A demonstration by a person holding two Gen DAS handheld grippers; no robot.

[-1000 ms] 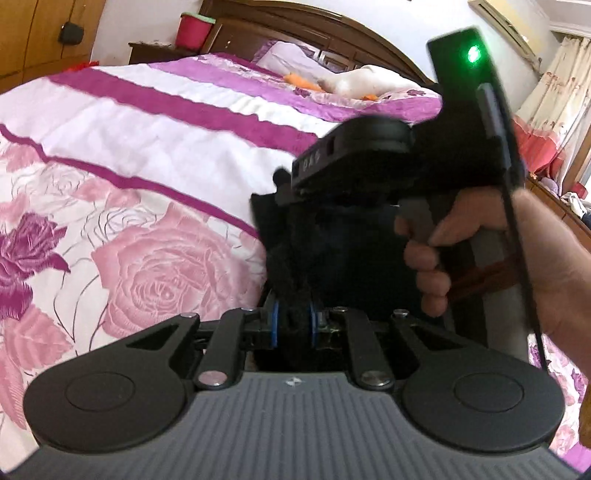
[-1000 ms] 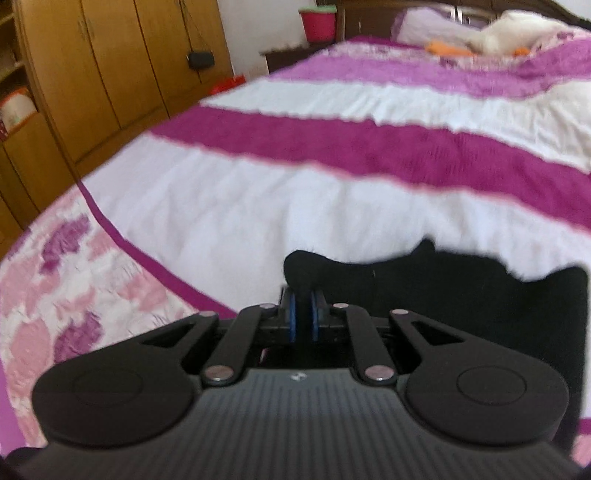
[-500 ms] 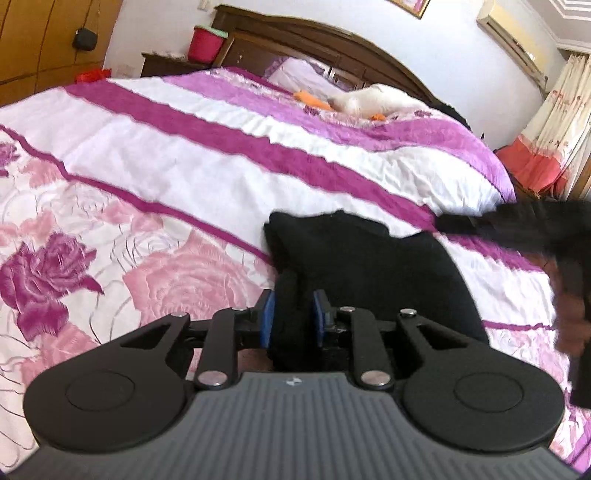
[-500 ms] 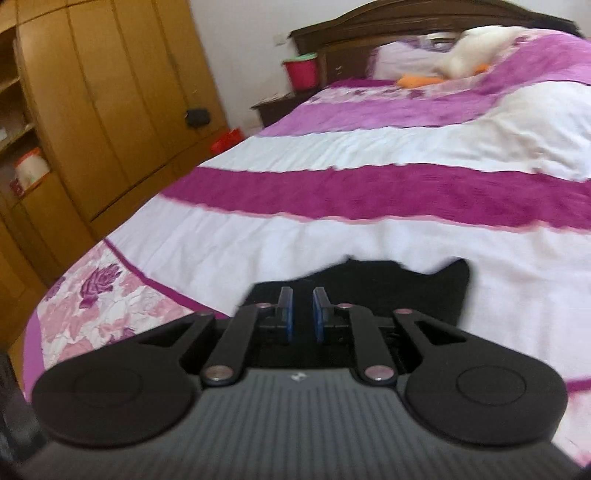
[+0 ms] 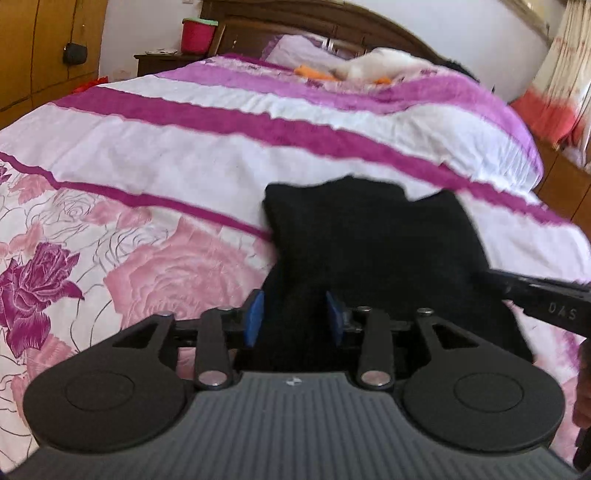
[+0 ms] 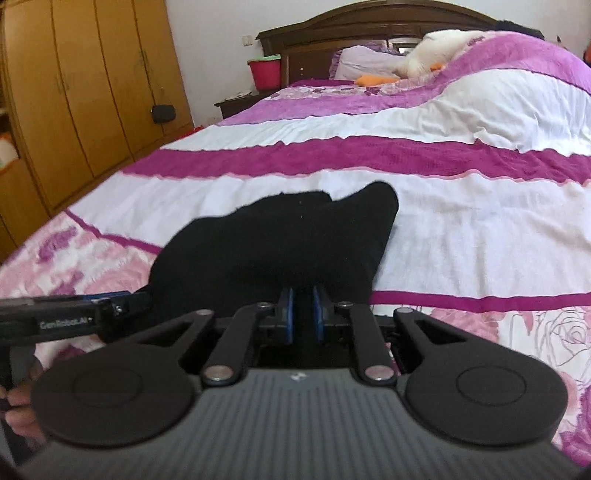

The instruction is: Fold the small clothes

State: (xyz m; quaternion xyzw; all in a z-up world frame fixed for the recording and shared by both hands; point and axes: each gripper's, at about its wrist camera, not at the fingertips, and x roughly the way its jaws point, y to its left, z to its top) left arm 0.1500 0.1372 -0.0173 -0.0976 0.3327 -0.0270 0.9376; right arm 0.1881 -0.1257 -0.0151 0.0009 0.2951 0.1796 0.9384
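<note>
A small black garment lies folded on the bed's quilt; it also shows in the right wrist view. My left gripper sits at its near edge, blue pads parted with black cloth between them, not clamped. My right gripper is at the garment's near edge with pads close together on a bit of black cloth. The right gripper's body shows at the right of the left wrist view; the left gripper's body shows at the left of the right wrist view.
The bed has a pink rose and purple striped quilt. A white plush toy and pillow lie at the wooden headboard. A red bucket stands on a nightstand. Wooden wardrobes stand left; curtains hang right.
The right gripper swung from above the garment to its near right edge. The left gripper's pads spread apart. The garment now lies flatter on the quilt.
</note>
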